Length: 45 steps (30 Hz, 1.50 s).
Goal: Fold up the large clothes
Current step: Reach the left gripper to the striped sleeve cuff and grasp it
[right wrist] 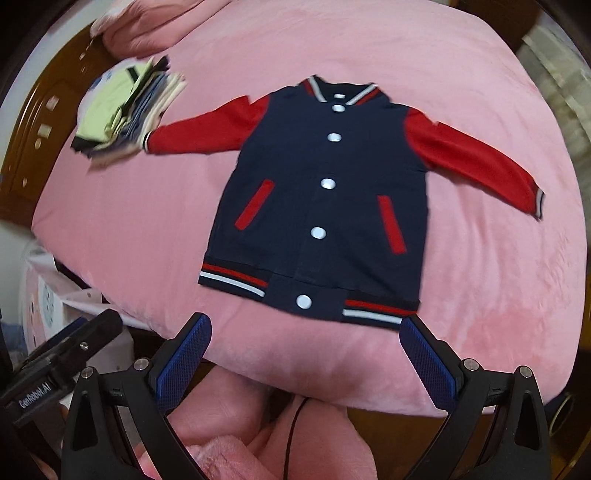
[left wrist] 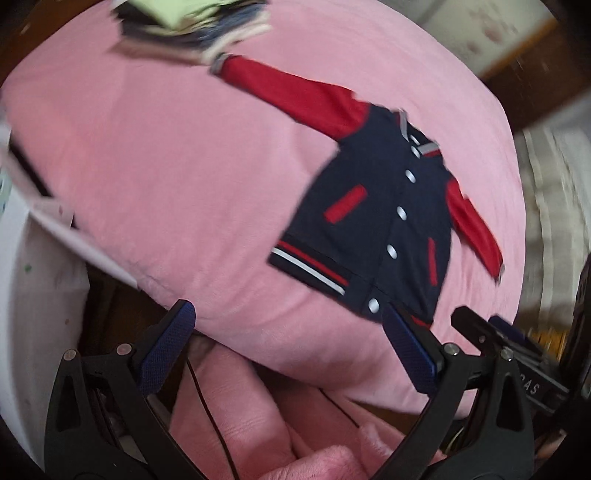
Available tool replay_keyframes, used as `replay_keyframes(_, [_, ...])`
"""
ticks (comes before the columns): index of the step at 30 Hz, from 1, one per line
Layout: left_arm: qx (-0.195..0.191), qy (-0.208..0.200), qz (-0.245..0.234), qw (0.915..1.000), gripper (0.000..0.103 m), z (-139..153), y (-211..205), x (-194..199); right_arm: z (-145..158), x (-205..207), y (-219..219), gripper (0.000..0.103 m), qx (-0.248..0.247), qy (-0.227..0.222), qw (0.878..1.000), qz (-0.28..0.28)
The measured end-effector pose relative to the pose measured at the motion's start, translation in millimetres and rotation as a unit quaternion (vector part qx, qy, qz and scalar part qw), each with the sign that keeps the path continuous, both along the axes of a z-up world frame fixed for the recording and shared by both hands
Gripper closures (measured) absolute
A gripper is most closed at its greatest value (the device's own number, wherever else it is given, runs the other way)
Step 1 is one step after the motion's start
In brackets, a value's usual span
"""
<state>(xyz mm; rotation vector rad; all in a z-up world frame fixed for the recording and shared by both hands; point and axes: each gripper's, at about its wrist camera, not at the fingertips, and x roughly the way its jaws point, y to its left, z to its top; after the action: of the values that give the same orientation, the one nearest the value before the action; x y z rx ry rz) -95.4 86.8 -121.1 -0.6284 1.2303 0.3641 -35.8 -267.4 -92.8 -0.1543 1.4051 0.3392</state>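
A navy jacket [right wrist: 332,206] with red sleeves, white snap buttons and striped hem lies flat, front up, on a pink blanket [right wrist: 129,229]. Both sleeves are spread out to the sides. My right gripper [right wrist: 306,328] is open and empty, just short of the jacket's hem. My left gripper [left wrist: 288,317] is open and empty near the blanket's front edge, left of the jacket [left wrist: 384,206], its right finger close to the hem. The right gripper [left wrist: 495,336] shows at the lower right of the left wrist view, and the left gripper [right wrist: 74,350] at the lower left of the right wrist view.
A stack of folded clothes [right wrist: 125,114] sits at the far left of the blanket, touching the left sleeve's cuff; it also shows in the left wrist view [left wrist: 192,26]. Dark wooden furniture [right wrist: 40,122] lies left. A white container [left wrist: 33,295] stands at the left. Pink fabric [right wrist: 258,443] lies below the grippers.
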Motion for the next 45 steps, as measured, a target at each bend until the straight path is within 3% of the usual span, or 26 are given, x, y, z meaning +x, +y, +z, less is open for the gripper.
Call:
replay_keyframes(4, [-0.012,-0.009,0.020,0.9997,0.003,-16.7,29.2,-0.7,-16.7,9.3,39.6,0.000,0.010,0.008,1.000,0.015])
replay_keyframes(10, [-0.015,-0.013,-0.022,0.9996,0.003,-31.8,80.5,43.0,-11.5,23.5,92.6,0.000,0.019,-0.004,1.000,-0.006])
replay_keyframes(15, [0.014,-0.019,-0.059,0.9980,0.006,-52.5,139.5,105.7,-12.8,51.9,147.0,0.000,0.042,-0.062,0.997,-0.023])
replay_keyframes(20, [0.014,-0.036,-0.043,0.9983,0.019,-94.2,215.3,174.4,-20.1,96.8,203.6,0.000,0.050,-0.137,0.989,-0.036])
replay_keyframes(25, [-0.001,-0.101,-0.031,0.9944,0.019,-133.9,276.5,231.0,-51.9,148.3,257.1,0.000,0.025,-0.178,0.982,-0.049])
replay_keyframes(30, [-0.014,-0.163,-0.041,0.9857,0.019,-167.2,306.7,265.3,-91.6,179.1,290.2,0.000,0.024,-0.161,0.985,-0.052])
replay_keyframes(34, [-0.018,-0.164,-0.054,0.9848,0.020,-194.2,310.8,283.3,-118.2,185.8,301.9,0.000,0.034,-0.156,0.986,-0.051])
replay_keyframes(39, [-0.014,-0.161,-0.018,0.9866,0.042,-215.1,310.6,289.4,-155.1,181.3,299.5,0.000,0.041,-0.136,0.987,-0.072])
replay_keyframes(41, [-0.022,-0.173,-0.004,0.9847,0.054,-216.4,308.4,291.9,-171.0,182.1,294.5,0.000,0.046,-0.120,0.988,-0.090])
replay_keyframes(43, [-0.022,-0.175,0.014,0.9842,0.058,-215.0,302.5,295.6,-183.0,176.2,281.4,0.000,0.052,-0.106,0.988,-0.102])
replay_keyframes(45, [-0.011,-0.170,0.025,0.9851,0.069,-210.5,292.8,300.4,-192.0,175.2,271.6,0.000,0.060,-0.091,0.988,-0.113])
